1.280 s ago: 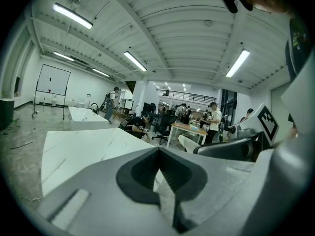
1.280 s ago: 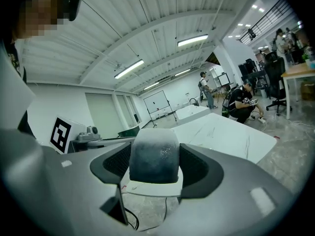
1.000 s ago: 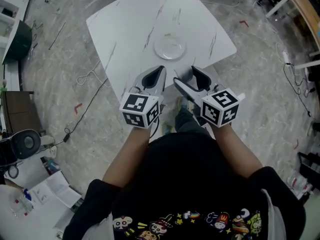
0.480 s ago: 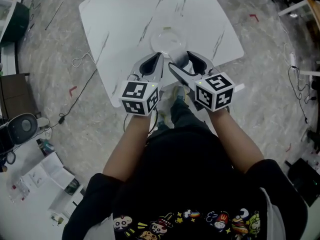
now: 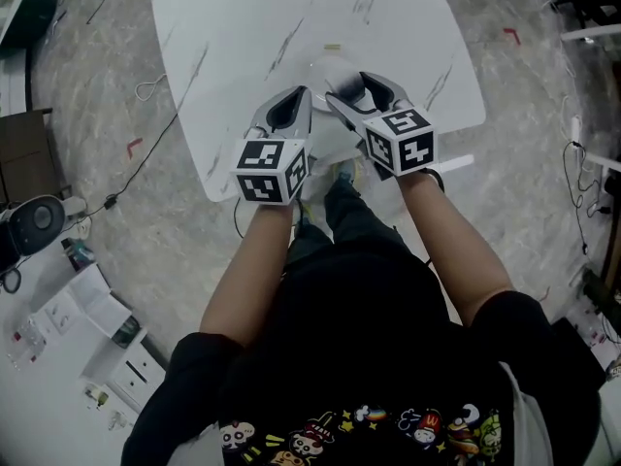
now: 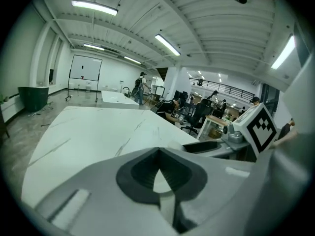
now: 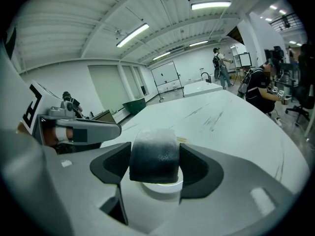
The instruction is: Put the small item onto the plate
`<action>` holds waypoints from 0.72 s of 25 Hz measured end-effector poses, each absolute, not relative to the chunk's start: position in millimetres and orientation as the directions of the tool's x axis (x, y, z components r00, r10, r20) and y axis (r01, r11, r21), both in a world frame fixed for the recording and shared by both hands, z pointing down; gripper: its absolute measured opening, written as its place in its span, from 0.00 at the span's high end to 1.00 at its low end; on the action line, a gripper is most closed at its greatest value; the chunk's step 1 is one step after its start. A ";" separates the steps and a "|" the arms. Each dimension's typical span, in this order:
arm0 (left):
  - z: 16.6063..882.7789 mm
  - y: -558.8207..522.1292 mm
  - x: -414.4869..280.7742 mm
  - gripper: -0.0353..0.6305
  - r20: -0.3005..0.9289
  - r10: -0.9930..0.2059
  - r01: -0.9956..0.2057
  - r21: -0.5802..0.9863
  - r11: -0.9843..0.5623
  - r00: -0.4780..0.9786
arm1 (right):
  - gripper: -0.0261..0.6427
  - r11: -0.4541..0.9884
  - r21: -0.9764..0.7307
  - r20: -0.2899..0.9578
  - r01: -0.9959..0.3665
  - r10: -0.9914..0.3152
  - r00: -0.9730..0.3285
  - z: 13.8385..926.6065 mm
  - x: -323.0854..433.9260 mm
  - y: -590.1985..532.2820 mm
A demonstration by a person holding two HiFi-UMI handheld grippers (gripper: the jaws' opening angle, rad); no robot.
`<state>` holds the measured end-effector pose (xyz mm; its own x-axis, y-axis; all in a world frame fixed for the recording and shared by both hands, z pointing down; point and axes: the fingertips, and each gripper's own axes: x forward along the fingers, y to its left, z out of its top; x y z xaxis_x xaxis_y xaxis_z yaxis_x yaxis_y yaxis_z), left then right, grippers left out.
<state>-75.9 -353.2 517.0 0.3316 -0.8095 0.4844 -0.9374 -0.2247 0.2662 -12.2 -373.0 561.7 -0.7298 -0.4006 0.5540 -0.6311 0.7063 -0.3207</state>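
**Just over the plate: the small item sits clamped in the right gripper**

Only the right gripper view shows the load plainly. The right gripper [image 7: 155, 157] has its jaws pressed against both sides of the small item [image 7: 154, 154], a soft-looking block that is dark grey below and pale and frosted across its rounded top. Under it lies the round white plate [image 7: 160, 187]; whether the two touch cannot be told. From the head view the item is hard to make out, since the right gripper [image 5: 347, 90] covers much of the plate [image 5: 320, 66].

The left gripper view shows the left gripper [image 6: 158, 154] with its jaws closed together and nothing between them; it hangs over the white marbled table [image 6: 88, 132] just beside its partner.

A thin yellowish strip [image 5: 333, 47] lies on the table beyond the plate. A cable [image 5: 146, 90] trails on the floor to the left, and seated people [image 7: 256, 90] fill the far background.
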 end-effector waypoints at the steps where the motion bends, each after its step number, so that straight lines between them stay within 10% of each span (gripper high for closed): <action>1: 521.6 -355.4 -77.3 0.95 0.493 -0.807 -0.939 0.269 -0.215 0.326 | 0.46 0.712 -0.313 0.567 -0.628 -0.390 -0.725 569.2 -15.0 -377.4; 18: 545.6 -368.8 -101.8 0.95 0.515 -0.800 -0.937 0.312 -0.159 0.308 | 0.46 0.816 -0.143 0.736 -0.560 -0.291 -0.612 628.9 -51.1 -402.7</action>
